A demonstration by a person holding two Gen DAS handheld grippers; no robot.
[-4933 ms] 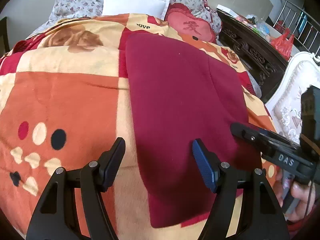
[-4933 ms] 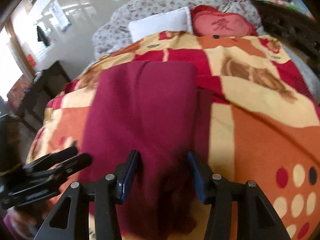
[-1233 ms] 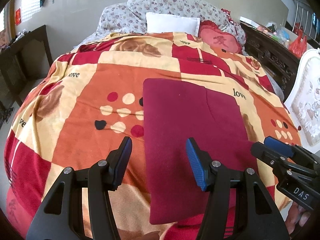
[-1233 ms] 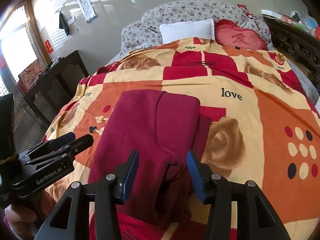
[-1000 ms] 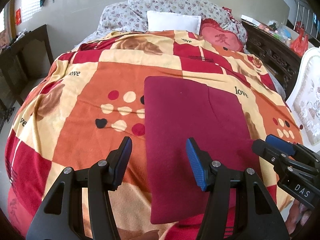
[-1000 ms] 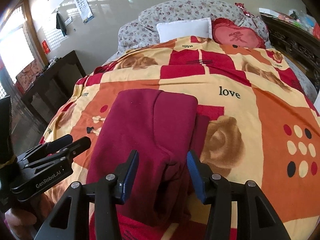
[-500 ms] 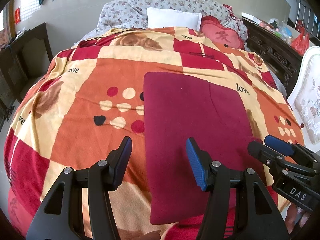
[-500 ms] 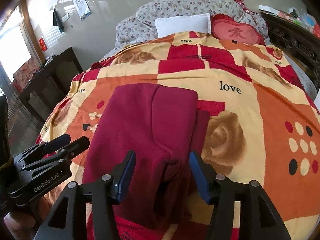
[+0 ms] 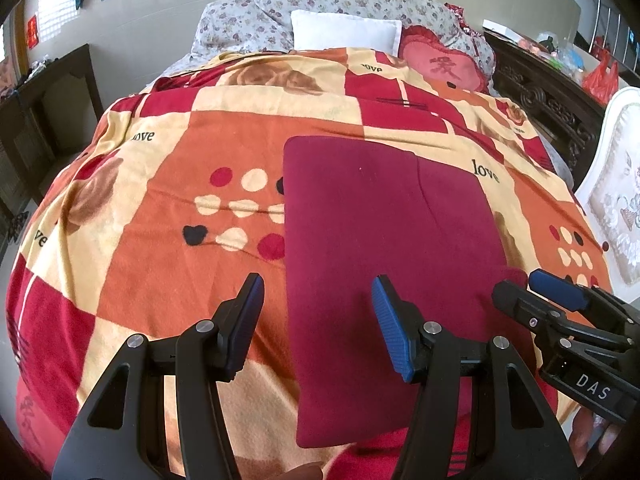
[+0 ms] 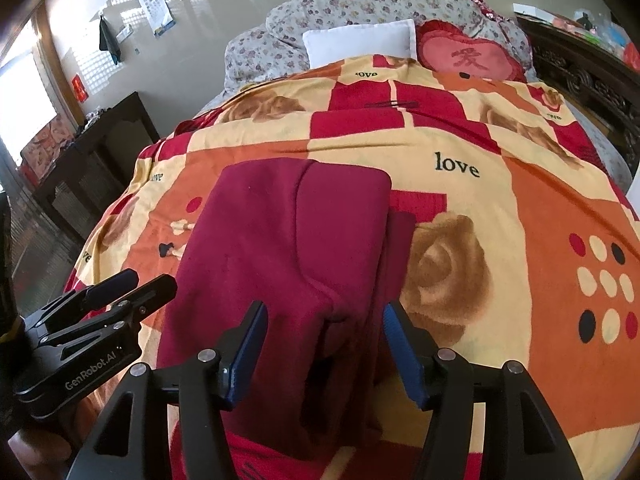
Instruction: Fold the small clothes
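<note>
bright daylight from a left window [image 10: 24, 108]; sharp focus, heavy fisheye bending, dark corners.

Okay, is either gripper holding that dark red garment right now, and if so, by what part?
Neither. The left gripper and right gripper are both open above the garment.

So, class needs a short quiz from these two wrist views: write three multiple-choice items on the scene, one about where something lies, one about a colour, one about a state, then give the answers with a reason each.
1. Where does the white pillow lie?
A. at the head of the bed
B. on the garment
C. on the floor

2. What colour is the folded garment?
A. navy
B. dark red
C. grey

3. How does the left gripper stand?
A. shut on the garment
C. shut on the blanket
B. open, holding nothing

Answers: 1 A, it sits beyond the patterned blanket, against the floral bedding. 2 B, it is maroon in both views. 3 B, its blue pads stand apart above the cloth, pinching nothing.
</note>
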